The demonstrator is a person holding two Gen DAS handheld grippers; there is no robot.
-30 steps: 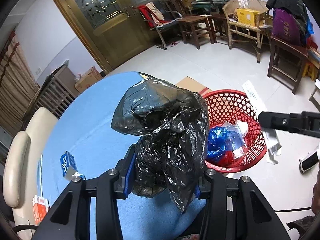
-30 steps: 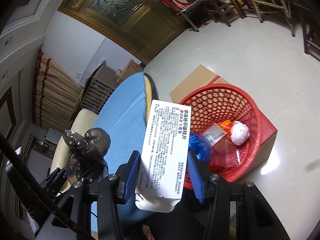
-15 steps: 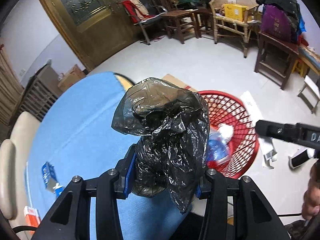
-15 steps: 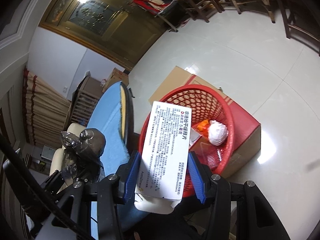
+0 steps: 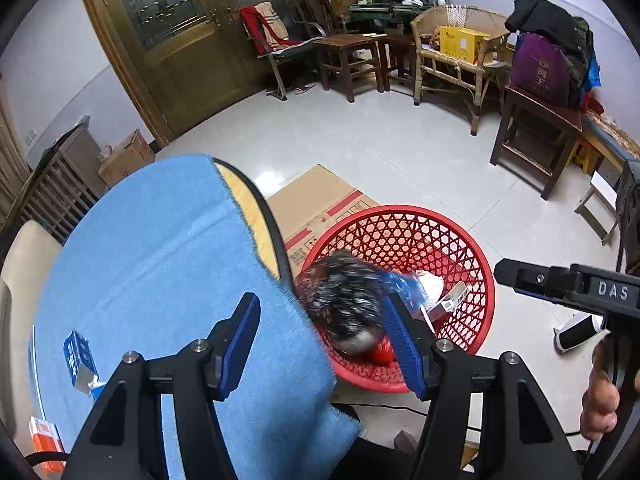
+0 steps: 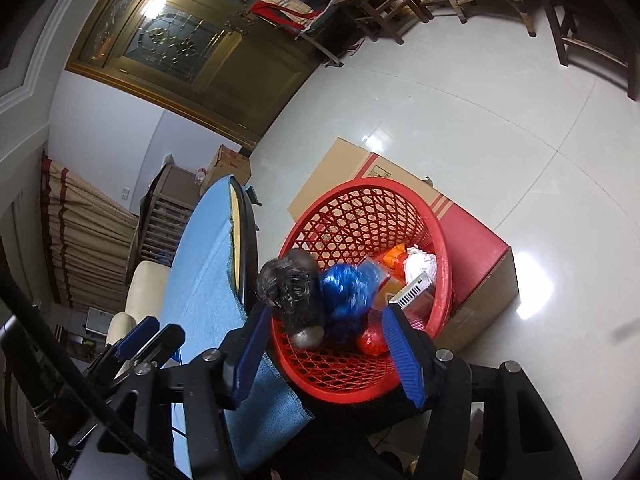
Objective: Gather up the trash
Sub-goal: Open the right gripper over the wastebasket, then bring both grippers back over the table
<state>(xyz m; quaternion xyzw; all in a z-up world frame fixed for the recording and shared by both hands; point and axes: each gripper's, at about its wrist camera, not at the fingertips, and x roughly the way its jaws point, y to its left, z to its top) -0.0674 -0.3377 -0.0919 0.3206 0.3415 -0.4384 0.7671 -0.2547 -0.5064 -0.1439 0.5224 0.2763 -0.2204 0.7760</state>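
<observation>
A red mesh basket [image 5: 460, 240] [image 6: 360, 208] stands on the floor beside the blue-covered table [image 5: 160, 248]. A crumpled black plastic bag [image 5: 348, 296] [image 6: 292, 292], blurred by motion, is dropping into the basket by its near rim. A white box with print [image 6: 416, 292] lies inside, next to a blue bag [image 6: 348, 288], a red wrapper [image 6: 372, 340] and white crumpled paper [image 6: 420, 260]. My left gripper [image 5: 324, 340] is open and empty above the table's edge. My right gripper [image 6: 324, 344] is open and empty over the basket.
A flat cardboard box [image 5: 320, 204] with a red side [image 6: 472, 240] lies under the basket. A small blue carton [image 5: 78, 356] and an orange box [image 5: 44, 440] lie on the table. Wooden chairs [image 5: 348, 60] and a door [image 5: 172, 40] stand across the tiled floor.
Both grippers have opened. The black bag has left my left gripper and is falling into the basket. The white printed box has left my right gripper and lies in the basket.
</observation>
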